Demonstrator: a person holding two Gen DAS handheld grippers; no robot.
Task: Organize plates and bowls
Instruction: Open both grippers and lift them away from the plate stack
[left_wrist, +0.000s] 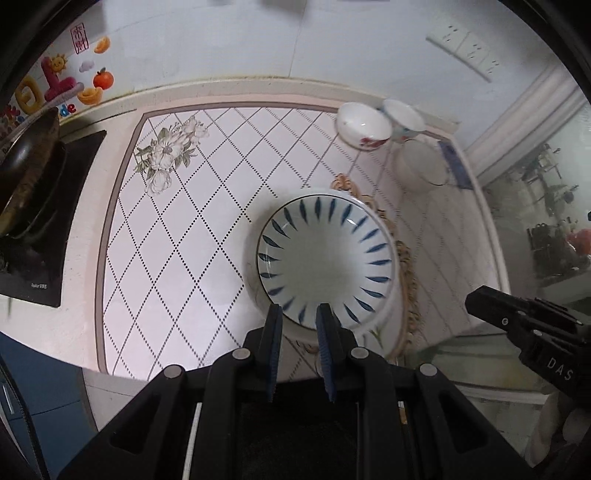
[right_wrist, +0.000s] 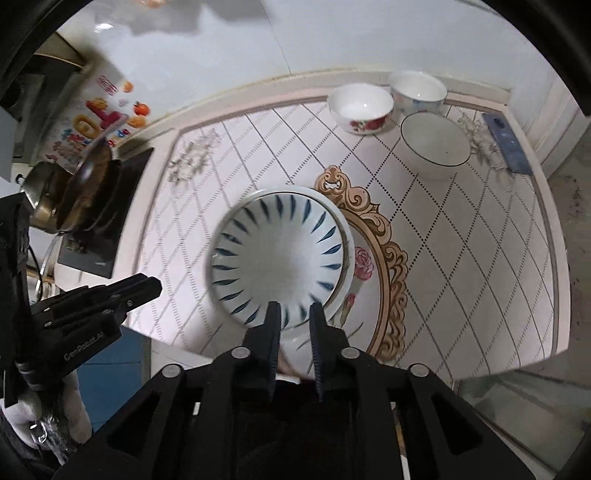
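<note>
A white bowl with blue leaf strokes (left_wrist: 325, 254) (right_wrist: 280, 254) rests in a white plate (right_wrist: 346, 236) near the counter's front edge. My left gripper (left_wrist: 300, 312) hangs above the bowl's near rim. Its blue pads stand a narrow gap apart and hold nothing. My right gripper (right_wrist: 294, 308) hovers over the same near rim, also narrowly open and empty. In the right wrist view the left gripper (right_wrist: 147, 288) shows off to the bowl's left, clear of it. The right gripper (left_wrist: 476, 299) shows off to the bowl's right in the left wrist view.
Three bowls stand at the back right: a red-flowered one (right_wrist: 360, 105), a blue-flowered one (right_wrist: 419, 92) and a dark-rimmed white one (right_wrist: 436, 144). A pan (right_wrist: 88, 188) sits on a black cooktop (right_wrist: 110, 225) at the left. A gold-scrolled oval (right_wrist: 391, 251) lies under the plate.
</note>
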